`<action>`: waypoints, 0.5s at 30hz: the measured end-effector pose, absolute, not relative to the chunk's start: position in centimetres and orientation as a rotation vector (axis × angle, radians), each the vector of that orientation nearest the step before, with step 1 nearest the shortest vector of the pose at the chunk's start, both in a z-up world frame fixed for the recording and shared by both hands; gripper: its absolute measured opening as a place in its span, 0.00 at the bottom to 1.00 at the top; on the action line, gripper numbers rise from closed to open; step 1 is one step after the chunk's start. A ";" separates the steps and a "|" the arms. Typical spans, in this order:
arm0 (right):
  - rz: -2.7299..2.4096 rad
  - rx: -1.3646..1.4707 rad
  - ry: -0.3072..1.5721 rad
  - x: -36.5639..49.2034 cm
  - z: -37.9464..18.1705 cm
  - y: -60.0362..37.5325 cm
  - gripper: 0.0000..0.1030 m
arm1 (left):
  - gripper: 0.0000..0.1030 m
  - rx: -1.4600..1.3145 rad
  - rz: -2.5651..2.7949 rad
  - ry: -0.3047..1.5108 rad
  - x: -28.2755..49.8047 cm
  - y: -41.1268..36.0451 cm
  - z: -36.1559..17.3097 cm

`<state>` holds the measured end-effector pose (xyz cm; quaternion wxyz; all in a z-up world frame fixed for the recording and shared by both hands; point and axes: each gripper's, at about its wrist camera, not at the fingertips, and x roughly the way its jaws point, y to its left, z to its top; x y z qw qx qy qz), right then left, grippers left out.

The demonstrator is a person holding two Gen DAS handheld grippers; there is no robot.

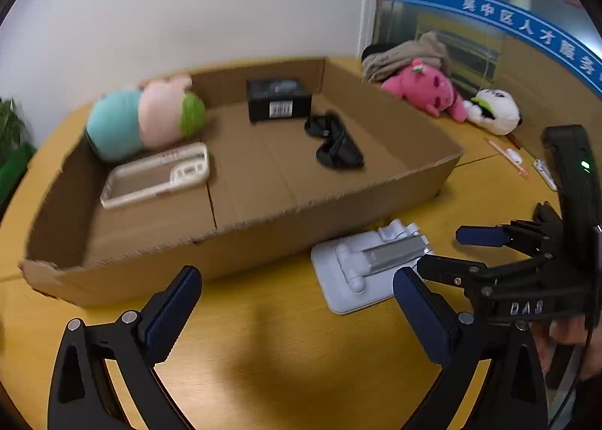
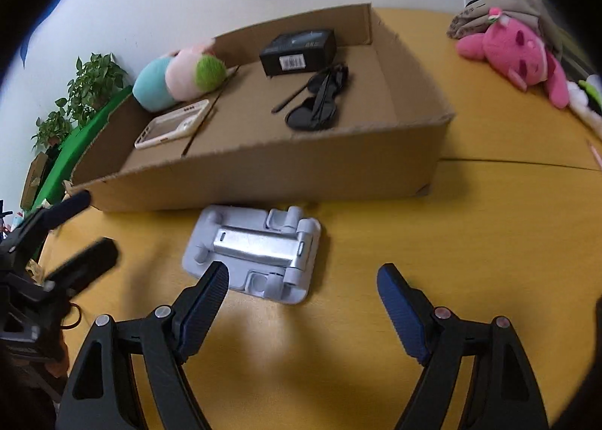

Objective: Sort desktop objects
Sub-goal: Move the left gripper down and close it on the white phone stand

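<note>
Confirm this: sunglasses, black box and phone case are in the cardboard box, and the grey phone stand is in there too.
Not quite. The grey phone stand lies on the yellow table, outside the cardboard box, as the right wrist view shows. The sunglasses, black box and phone case are inside.

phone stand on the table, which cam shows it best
The right wrist view: the grey phone stand lies whole and central ahead of the open right gripper. In the left wrist view it sits off-centre, its corner hidden behind gripper fingers.

phone stand (image 2: 256, 253): pale grey, folded flat | on yellow table (image 2: 470, 241), just before cardboard box (image 2: 263, 174)
</note>
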<state>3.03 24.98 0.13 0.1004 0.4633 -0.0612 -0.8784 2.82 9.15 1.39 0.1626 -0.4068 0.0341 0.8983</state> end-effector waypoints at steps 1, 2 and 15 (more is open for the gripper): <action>-2.619 1.351 -0.144 3.0 -0.4 24.7 0.77 | 0.98 -1.182 2.543 0.091 2.3 9.5 0.7; -2.631 1.345 -0.126 2.9 -0.8 24.5 0.76 | 0.97 -1.198 2.525 0.098 2.0 9.9 0.2; -2.581 1.272 -0.206 3.9 -1.4 25.1 0.26 | 0.39 -1.283 2.337 -0.101 1.2 10.7 -2.2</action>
